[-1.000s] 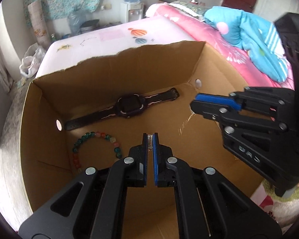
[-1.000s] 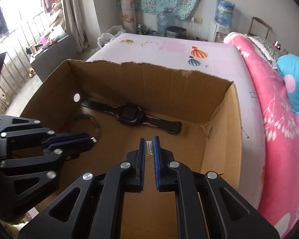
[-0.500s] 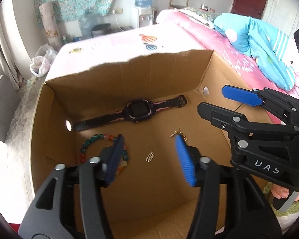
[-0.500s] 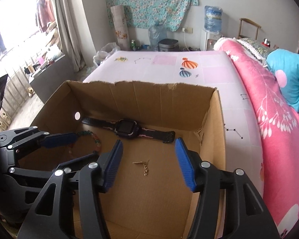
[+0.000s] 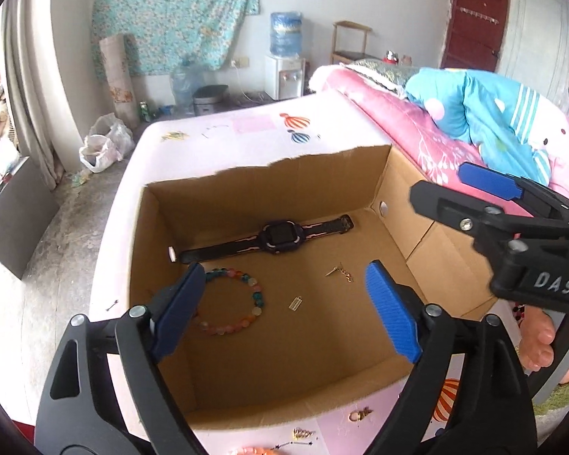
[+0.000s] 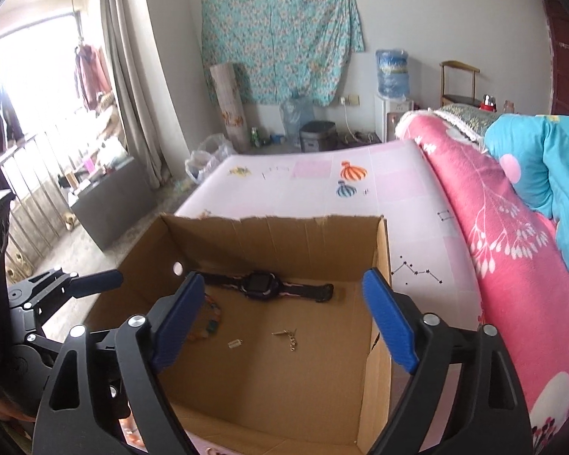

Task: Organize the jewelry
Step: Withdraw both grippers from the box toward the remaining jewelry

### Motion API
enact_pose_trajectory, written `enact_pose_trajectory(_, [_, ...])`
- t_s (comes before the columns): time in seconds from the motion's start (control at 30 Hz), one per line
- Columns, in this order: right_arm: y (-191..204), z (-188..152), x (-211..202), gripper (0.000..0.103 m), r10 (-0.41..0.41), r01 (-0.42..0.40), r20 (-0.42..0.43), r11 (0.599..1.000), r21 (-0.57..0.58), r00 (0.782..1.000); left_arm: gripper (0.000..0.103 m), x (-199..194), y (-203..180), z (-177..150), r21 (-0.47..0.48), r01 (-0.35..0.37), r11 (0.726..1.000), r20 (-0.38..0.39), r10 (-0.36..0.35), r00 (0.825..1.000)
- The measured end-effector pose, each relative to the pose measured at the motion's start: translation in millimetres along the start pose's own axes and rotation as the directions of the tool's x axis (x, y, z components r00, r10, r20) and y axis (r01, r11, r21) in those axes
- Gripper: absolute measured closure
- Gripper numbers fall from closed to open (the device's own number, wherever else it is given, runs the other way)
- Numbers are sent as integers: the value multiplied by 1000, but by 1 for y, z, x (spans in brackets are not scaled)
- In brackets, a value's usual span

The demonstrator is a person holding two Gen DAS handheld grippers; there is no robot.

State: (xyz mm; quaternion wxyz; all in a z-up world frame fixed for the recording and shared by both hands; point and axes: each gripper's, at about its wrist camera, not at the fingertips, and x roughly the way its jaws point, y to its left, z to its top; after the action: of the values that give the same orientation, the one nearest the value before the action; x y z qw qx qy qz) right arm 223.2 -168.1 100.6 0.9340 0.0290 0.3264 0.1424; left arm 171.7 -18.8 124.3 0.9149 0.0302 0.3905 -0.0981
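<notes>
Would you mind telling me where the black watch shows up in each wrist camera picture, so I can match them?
Left wrist view: the watch lies along the far side of the box floor, above centre.
Right wrist view: the watch lies by the far wall, just left of centre.
Shared landmark: the small gold chain lies nearer the camera than the watch.

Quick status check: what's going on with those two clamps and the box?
Both grippers opening, empty. Watch, bead bracelet, two small gold pieces in box. Nothing obstructing.
</notes>
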Motion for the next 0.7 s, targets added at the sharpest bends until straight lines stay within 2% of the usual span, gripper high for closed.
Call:
enact_pose_trajectory(0.43, [32,-13,-60,9,10,-4,94,999,-54,996,19,-49,14,-32,-44,-31,999,52,34,998])
enact_pose_trajectory(0.6, [44,-26,-76,7,31,-25,83,997,-76,996,19,-62,18,-47,-51,-39,998,51,41,998])
enact_pose_trajectory(0.7, [51,-48,-84,7,37,-31,46,991,-127,998,19,-69,22,-60,-49,-42,998,39,44,998])
